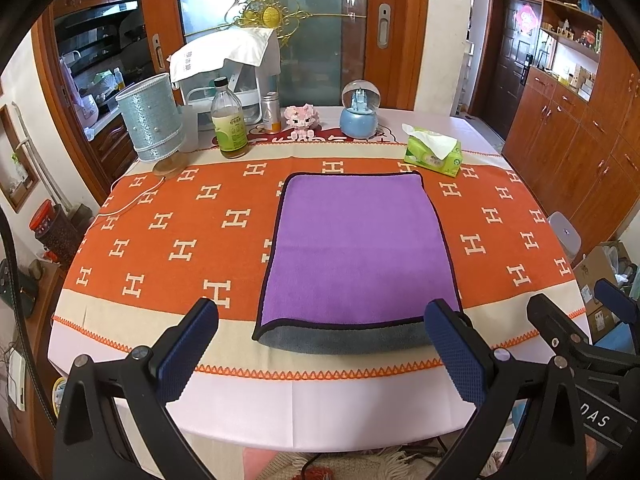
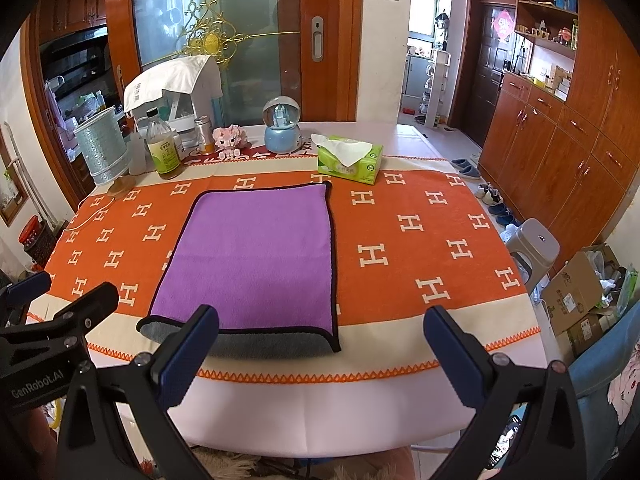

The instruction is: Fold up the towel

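Towel lies flat mid-table, orange cloth bare on both sides. Your left gripper and right gripper gape wide, holding nothing.

Home dining room: wooden cabinets, kitchen doorway, tissue box and snow globe on bench.

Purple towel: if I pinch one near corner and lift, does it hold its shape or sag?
The purple towel will probably sag; it lies flat and limp on the table runner. Its grey layer may peel apart, since the edges are offset. The plush nap likely grips well.
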`<state>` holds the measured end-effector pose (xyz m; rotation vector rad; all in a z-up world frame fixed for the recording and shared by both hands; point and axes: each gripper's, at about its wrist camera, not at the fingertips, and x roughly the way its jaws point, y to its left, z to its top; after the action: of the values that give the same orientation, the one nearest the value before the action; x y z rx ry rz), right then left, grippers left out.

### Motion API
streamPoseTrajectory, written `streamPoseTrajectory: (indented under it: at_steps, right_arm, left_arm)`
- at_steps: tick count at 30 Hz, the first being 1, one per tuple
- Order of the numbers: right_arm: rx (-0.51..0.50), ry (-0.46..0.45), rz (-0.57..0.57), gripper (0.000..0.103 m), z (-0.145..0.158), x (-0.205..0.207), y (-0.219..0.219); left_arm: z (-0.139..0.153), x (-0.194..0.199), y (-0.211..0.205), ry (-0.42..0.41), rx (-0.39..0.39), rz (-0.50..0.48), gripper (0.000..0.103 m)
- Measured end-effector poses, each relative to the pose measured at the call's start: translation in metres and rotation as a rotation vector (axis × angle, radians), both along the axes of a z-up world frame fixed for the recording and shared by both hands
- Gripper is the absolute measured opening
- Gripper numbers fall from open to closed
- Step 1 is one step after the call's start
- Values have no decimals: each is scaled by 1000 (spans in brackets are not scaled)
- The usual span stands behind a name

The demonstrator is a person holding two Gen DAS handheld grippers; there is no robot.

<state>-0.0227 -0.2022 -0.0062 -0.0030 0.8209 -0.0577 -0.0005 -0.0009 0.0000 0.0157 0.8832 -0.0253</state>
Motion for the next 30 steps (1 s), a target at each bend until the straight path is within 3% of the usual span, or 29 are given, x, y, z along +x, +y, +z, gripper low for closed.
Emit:
streamPoseTrajectory:
  at_steps: [30]
  right_arm:
    - [3,-4,-12,103,-2,6,-3]
  left_arm:
    - [-3,-3,-16,14,-7,-19,102]
